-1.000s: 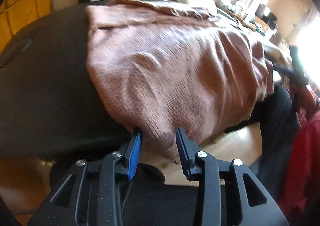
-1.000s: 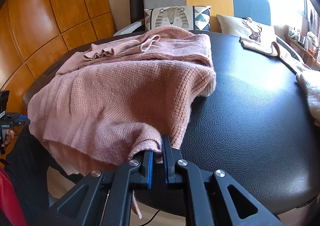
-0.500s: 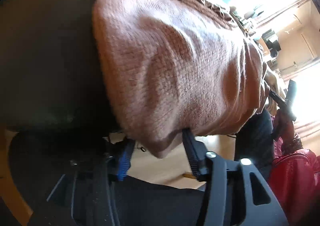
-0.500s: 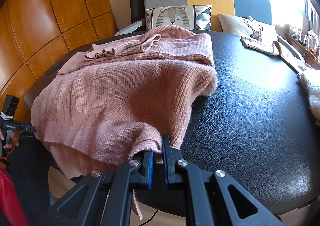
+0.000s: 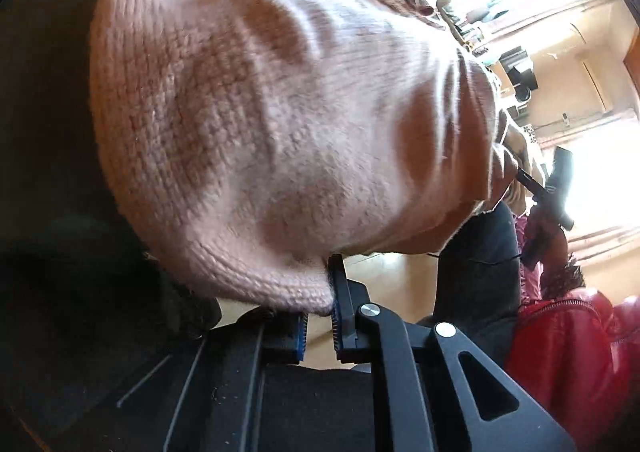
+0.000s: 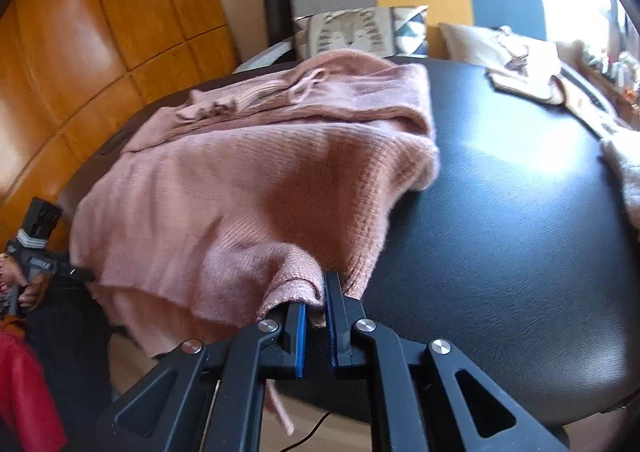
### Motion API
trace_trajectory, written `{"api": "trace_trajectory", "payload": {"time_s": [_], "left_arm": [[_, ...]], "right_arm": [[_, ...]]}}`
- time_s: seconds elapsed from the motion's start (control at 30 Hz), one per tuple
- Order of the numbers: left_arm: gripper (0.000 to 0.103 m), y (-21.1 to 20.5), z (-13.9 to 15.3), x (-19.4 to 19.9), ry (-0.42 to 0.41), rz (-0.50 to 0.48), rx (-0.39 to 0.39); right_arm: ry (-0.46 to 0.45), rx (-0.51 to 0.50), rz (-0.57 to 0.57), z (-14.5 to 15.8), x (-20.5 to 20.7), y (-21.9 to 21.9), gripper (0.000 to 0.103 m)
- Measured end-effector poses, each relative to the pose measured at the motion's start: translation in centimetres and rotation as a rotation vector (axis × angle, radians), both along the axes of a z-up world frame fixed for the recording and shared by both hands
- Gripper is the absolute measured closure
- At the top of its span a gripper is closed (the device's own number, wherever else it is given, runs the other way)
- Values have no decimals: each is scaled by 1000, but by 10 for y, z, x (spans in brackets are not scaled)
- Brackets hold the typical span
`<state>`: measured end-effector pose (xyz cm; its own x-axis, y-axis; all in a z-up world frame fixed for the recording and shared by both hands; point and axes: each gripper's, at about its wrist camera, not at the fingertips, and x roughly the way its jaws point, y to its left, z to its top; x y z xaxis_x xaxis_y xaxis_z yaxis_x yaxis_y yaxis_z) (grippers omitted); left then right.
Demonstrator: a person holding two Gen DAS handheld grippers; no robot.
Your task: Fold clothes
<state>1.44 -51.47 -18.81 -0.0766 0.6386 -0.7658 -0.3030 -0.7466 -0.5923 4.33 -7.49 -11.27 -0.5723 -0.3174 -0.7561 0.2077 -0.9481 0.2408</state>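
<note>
A pink knitted sweater [image 6: 248, 188] lies on the black round table [image 6: 520, 244], its near hem hanging over the front edge. My right gripper [image 6: 316, 294] is shut on the hem's right corner, with a fold of knit bunched between the blue pads. In the left wrist view the sweater [image 5: 280, 124] fills most of the frame. My left gripper [image 5: 320, 294] is shut on its lower corner. That left gripper [image 6: 38, 252] also shows in the right wrist view, held by a hand at the sweater's far left corner. The right gripper [image 5: 554, 188] appears small at the sweater's other end.
Behind the table stands a sofa with a tiger cushion [image 6: 352, 32] and a deer cushion [image 6: 500, 48]. Another cream garment [image 6: 628, 180] lies at the table's right edge. Wooden wall panels [image 6: 100, 32] are on the left. A person's red jacket [image 5: 568, 356] and dark trousers [image 5: 476, 276] are close by.
My left gripper has moved in under the sweater's corner and gone from open to shut on it. The right gripper stays shut on the hem and has shifted slightly.
</note>
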Motion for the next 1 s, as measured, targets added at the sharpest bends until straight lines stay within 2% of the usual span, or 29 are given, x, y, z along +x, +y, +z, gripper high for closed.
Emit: {"api": "trace_trajectory", "payload": {"time_s": [0.03, 0.13, 0.27, 0.33, 0.43, 0.47, 0.53, 0.6, 0.67, 0.73, 0.83, 0.9, 0.97, 1.0], "left_arm": [[93, 0, 1, 1, -1, -3, 2], [93, -7, 3, 7, -9, 6, 7], [93, -22, 7, 5, -4, 41, 24], [93, -23, 3, 3, -6, 50, 28], [93, -17, -3, 0, -13, 47, 25], [93, -15, -4, -1, -15, 41, 23], [93, -7, -7, 0, -17, 27, 24], [93, -6, -8, -2, -22, 26, 25], [93, -6, -9, -3, -27, 25, 25], [93, -8, -14, -5, -36, 29, 20], [91, -4, -20, -8, -44, 27, -6], [86, 0, -22, -12, -44, 13, -27], [74, 5, -22, -15, -37, 8, -41], [72, 7, -22, -17, -38, 7, -46]], "right_arm": [[-19, -22, 4, 0, 1, 3, 81], [-122, -128, 12, 1, 4, 22, 81], [-224, -156, 21, 5, 12, 41, 81], [-252, -73, 54, 9, 22, 42, 77], [-253, 130, 102, 13, 37, 35, 76], [-254, 132, 94, 13, 40, 37, 76], [-259, -13, 31, 11, 43, 52, 75], [-292, -205, -27, -1, 40, 65, 73], [-335, -312, -78, -19, 37, 71, 71], [-398, -374, -106, -39, 35, 71, 70], [-475, -429, -82, -62, 34, 61, 68], [-490, -432, -86, -71, 30, 55, 66], [-487, -439, -96, -75, 25, 53, 65], [-485, -444, -101, -77, 23, 52, 64]]}}
